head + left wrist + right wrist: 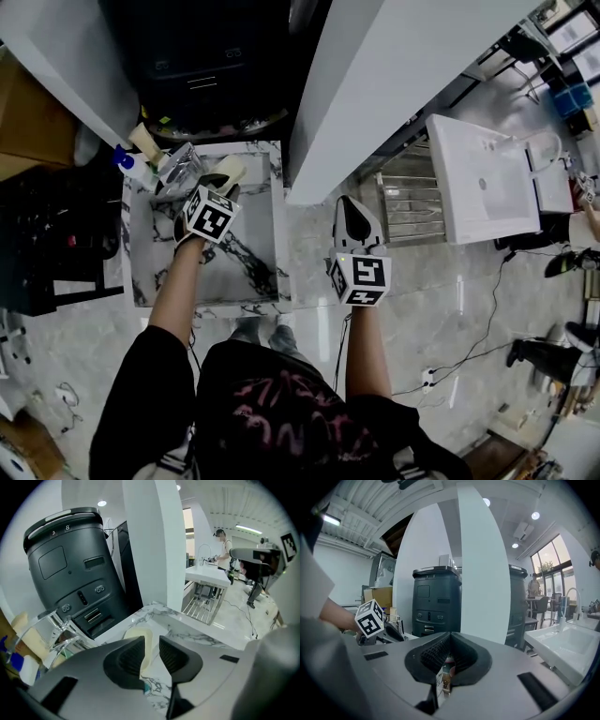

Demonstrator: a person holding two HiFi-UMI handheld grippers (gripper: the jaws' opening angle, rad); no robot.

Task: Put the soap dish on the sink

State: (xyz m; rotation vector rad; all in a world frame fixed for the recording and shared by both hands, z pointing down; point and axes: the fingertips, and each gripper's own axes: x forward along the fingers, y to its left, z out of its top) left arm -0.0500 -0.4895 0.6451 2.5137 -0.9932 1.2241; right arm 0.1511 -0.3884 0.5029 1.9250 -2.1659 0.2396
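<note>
Lying flat on the sink's back rim, beside the tap: oval soap dish, long axis roughly along that rim. Just beyond and below the left gripper, showing through the gap between its fingers. Those fingers apart, holding nothing. Right gripper well aside, fingers pressed together, empty.
</note>
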